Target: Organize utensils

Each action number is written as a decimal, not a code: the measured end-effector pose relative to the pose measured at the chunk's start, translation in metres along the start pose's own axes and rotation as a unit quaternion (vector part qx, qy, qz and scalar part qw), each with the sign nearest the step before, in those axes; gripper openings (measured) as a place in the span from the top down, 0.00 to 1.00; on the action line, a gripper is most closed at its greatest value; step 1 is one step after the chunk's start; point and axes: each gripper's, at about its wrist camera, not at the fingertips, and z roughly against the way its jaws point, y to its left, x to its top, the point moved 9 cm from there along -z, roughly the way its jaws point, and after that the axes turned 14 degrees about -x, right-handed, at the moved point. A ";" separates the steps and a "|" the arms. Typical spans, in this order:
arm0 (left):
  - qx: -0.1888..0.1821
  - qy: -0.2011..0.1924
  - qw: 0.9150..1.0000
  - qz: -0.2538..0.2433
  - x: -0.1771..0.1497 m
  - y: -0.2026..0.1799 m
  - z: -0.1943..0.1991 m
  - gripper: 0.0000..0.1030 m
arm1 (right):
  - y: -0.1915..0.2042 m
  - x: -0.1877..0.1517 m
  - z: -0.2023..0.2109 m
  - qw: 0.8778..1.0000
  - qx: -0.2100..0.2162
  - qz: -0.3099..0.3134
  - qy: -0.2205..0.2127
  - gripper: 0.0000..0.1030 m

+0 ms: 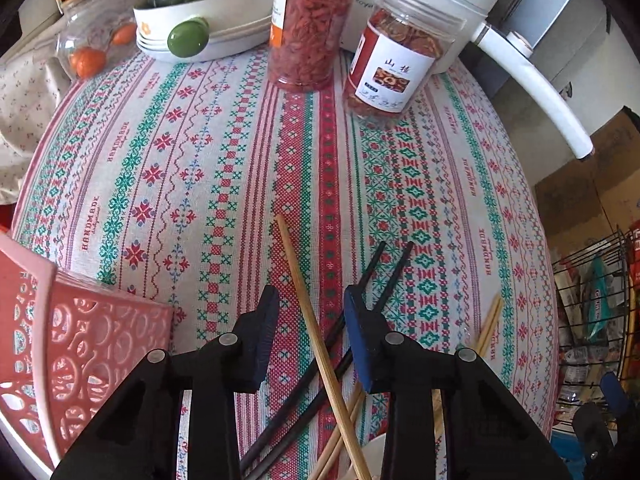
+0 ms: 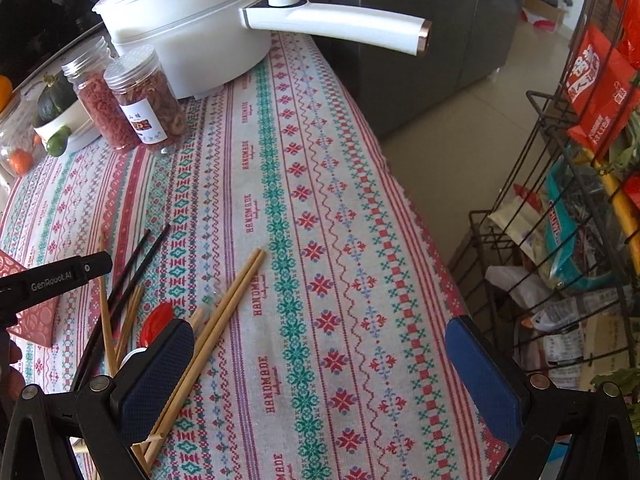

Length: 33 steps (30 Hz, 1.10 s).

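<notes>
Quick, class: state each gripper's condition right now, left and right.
Left gripper: open, its fingers astride a bamboo chopstick, not gripping it.
Right gripper: wide open, holding nothing.

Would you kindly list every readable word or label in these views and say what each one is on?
"HANDMADE": repeated on the tablecloth.
"GenRobot.AI": on the left gripper, seen from the right wrist.
"山楂": on the labelled jar; its smaller print is unreadable.
Snack packets in the wire rack: print too blurred.

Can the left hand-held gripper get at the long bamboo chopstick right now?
Probably yes. The left hand-held gripper is open, and the bamboo chopstick already runs between its fingers, lying on top of the black chopsticks with nothing over it.
</notes>
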 end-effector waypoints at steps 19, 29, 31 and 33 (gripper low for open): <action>-0.109 -0.065 0.990 -0.060 -0.016 -0.033 0.095 0.94 | 0.019 -0.010 -0.014 0.997 0.060 -0.016 0.054 0.00; -0.143 -0.182 0.967 -0.105 -0.061 -0.023 0.219 0.95 | 0.045 -0.021 -0.051 0.989 0.078 -0.030 0.121 0.44; -0.153 -0.182 0.966 -0.100 -0.065 -0.017 0.224 0.95 | 0.050 -0.025 -0.062 0.986 0.085 -0.038 0.140 0.55; -0.151 -0.187 0.965 -0.101 -0.066 -0.010 0.230 0.95 | 0.055 -0.026 -0.068 0.984 0.089 -0.046 0.147 0.60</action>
